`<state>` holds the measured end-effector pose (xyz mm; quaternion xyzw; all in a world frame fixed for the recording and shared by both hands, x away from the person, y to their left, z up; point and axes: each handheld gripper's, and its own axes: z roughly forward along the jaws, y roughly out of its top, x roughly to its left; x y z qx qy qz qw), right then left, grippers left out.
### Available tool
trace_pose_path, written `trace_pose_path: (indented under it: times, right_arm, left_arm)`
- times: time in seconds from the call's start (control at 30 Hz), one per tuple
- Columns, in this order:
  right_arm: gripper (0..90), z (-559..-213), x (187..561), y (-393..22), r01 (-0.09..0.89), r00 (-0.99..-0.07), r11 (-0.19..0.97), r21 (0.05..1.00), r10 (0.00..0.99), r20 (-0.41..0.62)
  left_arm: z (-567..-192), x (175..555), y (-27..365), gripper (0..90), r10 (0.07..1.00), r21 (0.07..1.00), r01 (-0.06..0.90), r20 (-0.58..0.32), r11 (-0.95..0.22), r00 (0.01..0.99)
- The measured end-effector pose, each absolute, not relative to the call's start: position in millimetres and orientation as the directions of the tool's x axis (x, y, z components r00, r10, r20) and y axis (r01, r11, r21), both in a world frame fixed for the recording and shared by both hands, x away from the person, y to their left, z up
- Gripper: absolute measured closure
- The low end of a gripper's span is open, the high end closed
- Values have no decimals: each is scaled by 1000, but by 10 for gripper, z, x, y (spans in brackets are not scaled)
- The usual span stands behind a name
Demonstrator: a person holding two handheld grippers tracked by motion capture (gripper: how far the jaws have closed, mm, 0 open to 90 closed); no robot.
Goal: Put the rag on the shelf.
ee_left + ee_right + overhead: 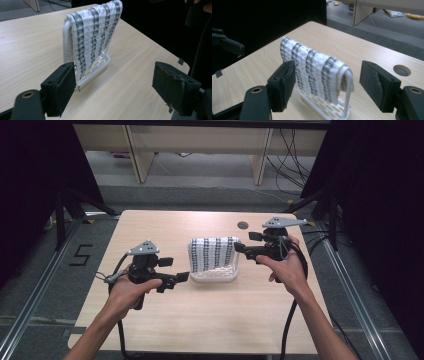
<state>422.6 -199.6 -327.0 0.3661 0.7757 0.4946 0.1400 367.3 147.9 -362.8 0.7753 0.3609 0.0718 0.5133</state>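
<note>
A white towel with dark grey stripes (212, 253) hangs over a white plastic rack (215, 276) at the middle of the table. My left gripper (176, 269) is held just left of the rack, open, with nothing between its pads. My right gripper (246, 242) is just right of the towel's top, also open and empty. In the left gripper view the towel (92, 37) drapes over the rack's rail above the slotted base (101, 63), ahead of the left gripper (116, 87). In the right gripper view the towel (317, 70) and the rail end (348, 85) stand between the pads of the right gripper (329, 85), a little beyond them.
The light wooden table (210, 320) has a round cable hole (243, 225) behind the rack, and the cable hole (402, 70) lies at the right in the right gripper view. Cables trail from both grippers over the near edge. Dark curtains and tripod legs flank the table.
</note>
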Motion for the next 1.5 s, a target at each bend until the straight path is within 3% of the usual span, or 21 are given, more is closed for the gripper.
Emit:
trace_pose_path:
  times: [0.5, 1.5]
  right_arm:
    - [292, -3461, 3989, -2078, 406, -709, 266, 875, 695, 118]
    - [276, -3768, 3664, -2100, 439, -718, 263, 859, 678, 159]
  left_arm:
    - [-3898, 3465, 1545, 182, 640, 850, 478, -243, -221, 729]
    - [-4317, 3192, 1650, 178, 640, 853, 469, -232, -228, 732]
